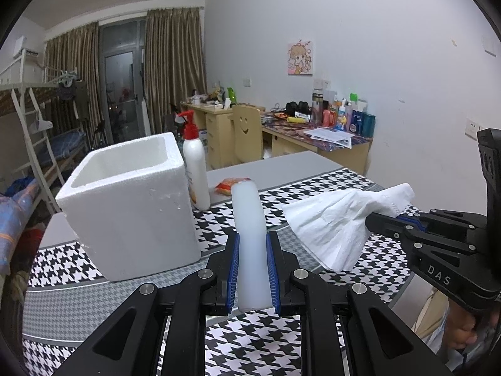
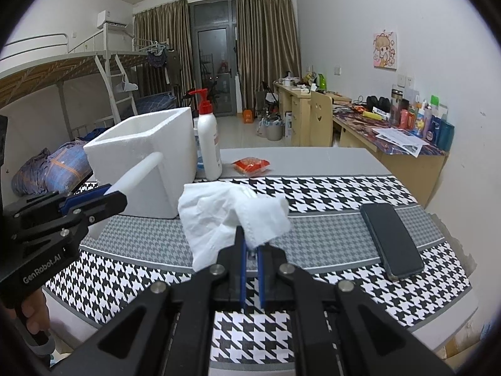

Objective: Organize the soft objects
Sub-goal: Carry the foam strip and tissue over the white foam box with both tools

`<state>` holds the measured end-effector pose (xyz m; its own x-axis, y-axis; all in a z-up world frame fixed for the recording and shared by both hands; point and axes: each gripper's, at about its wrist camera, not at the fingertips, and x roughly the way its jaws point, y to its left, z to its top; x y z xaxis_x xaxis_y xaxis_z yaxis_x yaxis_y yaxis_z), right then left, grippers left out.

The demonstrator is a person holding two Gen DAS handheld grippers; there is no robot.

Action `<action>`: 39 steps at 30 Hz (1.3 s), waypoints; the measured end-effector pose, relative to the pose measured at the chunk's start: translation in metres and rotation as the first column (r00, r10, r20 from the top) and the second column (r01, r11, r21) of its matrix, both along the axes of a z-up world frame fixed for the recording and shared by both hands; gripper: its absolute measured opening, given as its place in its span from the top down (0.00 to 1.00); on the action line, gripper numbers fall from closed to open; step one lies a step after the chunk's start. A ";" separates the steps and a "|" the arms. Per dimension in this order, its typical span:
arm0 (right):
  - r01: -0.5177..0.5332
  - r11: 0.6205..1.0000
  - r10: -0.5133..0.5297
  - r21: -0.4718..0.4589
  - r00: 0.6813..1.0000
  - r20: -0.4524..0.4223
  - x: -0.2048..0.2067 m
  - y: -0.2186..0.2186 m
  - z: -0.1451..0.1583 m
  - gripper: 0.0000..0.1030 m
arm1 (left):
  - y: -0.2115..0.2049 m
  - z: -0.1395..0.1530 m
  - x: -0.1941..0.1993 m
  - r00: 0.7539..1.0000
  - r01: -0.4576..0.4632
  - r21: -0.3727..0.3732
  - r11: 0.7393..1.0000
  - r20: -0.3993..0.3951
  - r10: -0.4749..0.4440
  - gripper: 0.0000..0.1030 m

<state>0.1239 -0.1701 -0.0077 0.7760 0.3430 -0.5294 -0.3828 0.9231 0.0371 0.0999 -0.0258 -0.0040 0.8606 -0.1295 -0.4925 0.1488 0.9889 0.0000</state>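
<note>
My left gripper (image 1: 253, 244) is shut on a long white foam strip (image 1: 249, 219) that sticks forward between its blue pads, held above the table. In the right wrist view the left gripper (image 2: 108, 192) shows at the left with the same foam strip (image 2: 137, 172). My right gripper (image 2: 250, 241) is shut on a crumpled white tissue (image 2: 225, 219) that hangs off its tips. From the left wrist view the right gripper (image 1: 380, 217) comes in from the right with the tissue (image 1: 338, 219) spread out. An open white foam box (image 1: 131, 206) stands left of both, also seen as the box (image 2: 147, 153).
A white pump bottle with a red top (image 1: 195, 169) stands behind the box beside a red snack packet (image 1: 228, 185). A dark phone (image 2: 391, 238) lies on the houndstooth cloth (image 2: 328, 188) at the right. Desks, a chair and a bunk bed fill the room behind.
</note>
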 end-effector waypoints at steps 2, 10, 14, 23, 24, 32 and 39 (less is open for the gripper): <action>-0.005 1.000 0.005 0.000 1.000 0.006 0.001 0.003 0.002 0.92 | 0.003 0.003 0.002 1.000 -0.004 0.000 1.000 0.003 0.004 0.82; -0.011 1.000 0.011 0.003 1.000 0.022 0.007 0.008 0.010 0.92 | 0.011 0.013 0.008 1.000 -0.016 0.002 1.000 0.024 0.016 0.82; -0.014 1.000 0.014 -0.004 1.000 0.026 0.010 0.012 0.013 0.92 | 0.013 0.018 0.010 0.999 -0.024 0.003 1.000 0.039 0.024 0.82; -0.015 1.000 0.015 0.007 0.999 0.040 0.014 0.015 0.023 0.92 | 0.019 0.030 0.015 0.997 -0.032 0.003 0.999 0.070 0.032 0.82; -0.015 1.000 0.015 0.007 0.999 0.042 0.014 0.016 0.024 0.92 | 0.020 0.032 0.015 0.997 -0.035 0.003 0.999 0.073 0.035 0.82; -0.013 1.000 0.012 0.022 0.998 0.059 0.019 0.022 0.035 0.92 | 0.028 0.040 0.022 0.994 -0.063 0.012 0.998 0.093 0.062 0.82; -0.013 0.999 0.011 0.031 0.999 0.053 0.030 0.028 0.040 0.92 | 0.035 0.047 0.027 0.989 -0.090 0.013 0.996 0.118 0.088 0.82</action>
<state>0.1537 -0.1421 0.0320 0.7984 0.3682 -0.4765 -0.3961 0.9171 0.0450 0.1270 0.0093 0.0428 0.9200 -0.0416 -0.3896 0.0580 0.9979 0.0303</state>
